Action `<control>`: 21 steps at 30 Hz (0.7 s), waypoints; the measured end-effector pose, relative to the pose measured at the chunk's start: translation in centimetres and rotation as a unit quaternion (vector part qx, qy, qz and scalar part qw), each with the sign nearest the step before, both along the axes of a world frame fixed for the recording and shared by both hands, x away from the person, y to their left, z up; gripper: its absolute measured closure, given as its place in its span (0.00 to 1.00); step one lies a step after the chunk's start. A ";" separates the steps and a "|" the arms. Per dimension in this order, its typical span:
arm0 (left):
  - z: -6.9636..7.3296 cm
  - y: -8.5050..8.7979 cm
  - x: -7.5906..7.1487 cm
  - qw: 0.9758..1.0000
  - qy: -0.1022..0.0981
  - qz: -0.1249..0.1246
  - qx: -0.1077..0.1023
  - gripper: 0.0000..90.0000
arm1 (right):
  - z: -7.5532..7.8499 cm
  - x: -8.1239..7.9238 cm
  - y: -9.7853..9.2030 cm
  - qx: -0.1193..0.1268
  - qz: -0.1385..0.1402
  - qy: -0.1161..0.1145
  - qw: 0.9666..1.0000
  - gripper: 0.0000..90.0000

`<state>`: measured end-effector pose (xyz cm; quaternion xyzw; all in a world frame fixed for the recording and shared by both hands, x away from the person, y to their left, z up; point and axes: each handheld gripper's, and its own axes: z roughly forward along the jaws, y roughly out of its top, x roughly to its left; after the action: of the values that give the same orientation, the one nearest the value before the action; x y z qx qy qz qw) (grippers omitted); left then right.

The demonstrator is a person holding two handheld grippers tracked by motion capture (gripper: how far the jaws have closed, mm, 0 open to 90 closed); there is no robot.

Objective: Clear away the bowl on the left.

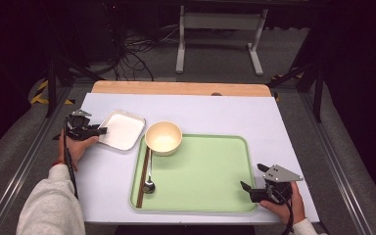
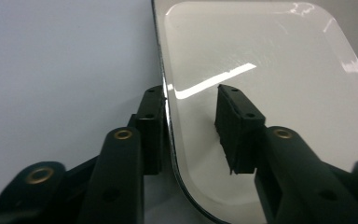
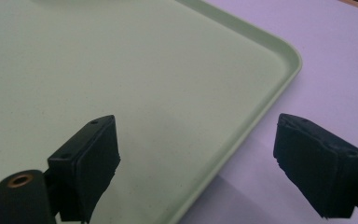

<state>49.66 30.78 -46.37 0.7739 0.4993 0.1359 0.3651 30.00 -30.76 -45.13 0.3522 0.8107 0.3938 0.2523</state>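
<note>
Grippers at plate and tray.
Left gripper [image 2: 191,121] stands partly open astride the white plate's [image 2: 261,93] rim, gripping nothing; right gripper [image 3: 196,158] gapes wide, empty, astride the green tray's [image 3: 168,84] edge.

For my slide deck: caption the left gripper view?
Open left gripper straddles the rim of a white rectangular plate on the pale table.

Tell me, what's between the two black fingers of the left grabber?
The rim of the white plate. In the left gripper view, the left gripper straddles that edge, one jaw outside on the table, one over the plate, neither pad pressing.
</note>
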 end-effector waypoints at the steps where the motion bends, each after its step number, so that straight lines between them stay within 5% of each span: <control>1: 0.0 0.2 0.0 1.000 -0.004 0.004 -0.003 0.81 | 0.0 0.0 0.0 0.001 -0.001 0.000 1.000 0.16; 3: 0.0 0.4 0.0 1.000 -0.009 0.011 0.002 0.93 | 0.0 0.0 -0.1 0.003 -0.003 0.000 1.000 0.16; 9: 0.0 -0.1 -0.1 1.000 -0.017 0.013 0.009 0.94 | 0.3 0.0 -0.6 0.014 -0.035 -0.014 0.999 0.17; 13: 0.0 0.7 -0.4 0.999 -0.024 0.018 -0.034 0.96 | 0.3 0.1 -0.9 0.018 -0.042 -0.012 0.999 0.18; 18: 0.6 1.4 -1.1 0.995 -0.049 0.026 -0.086 0.99 | 0.3 0.1 -0.9 0.029 -0.034 -0.008 0.999 0.18; 21: 0.6 1.9 -1.4 0.993 -0.053 0.043 -0.093 0.99 | 0.3 0.2 -1.0 0.033 -0.036 -0.005 0.999 0.17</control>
<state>48.29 32.71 -45.80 0.7064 0.5225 0.1453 0.4549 30.15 -31.77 -44.80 0.3876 0.7829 0.4123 0.2586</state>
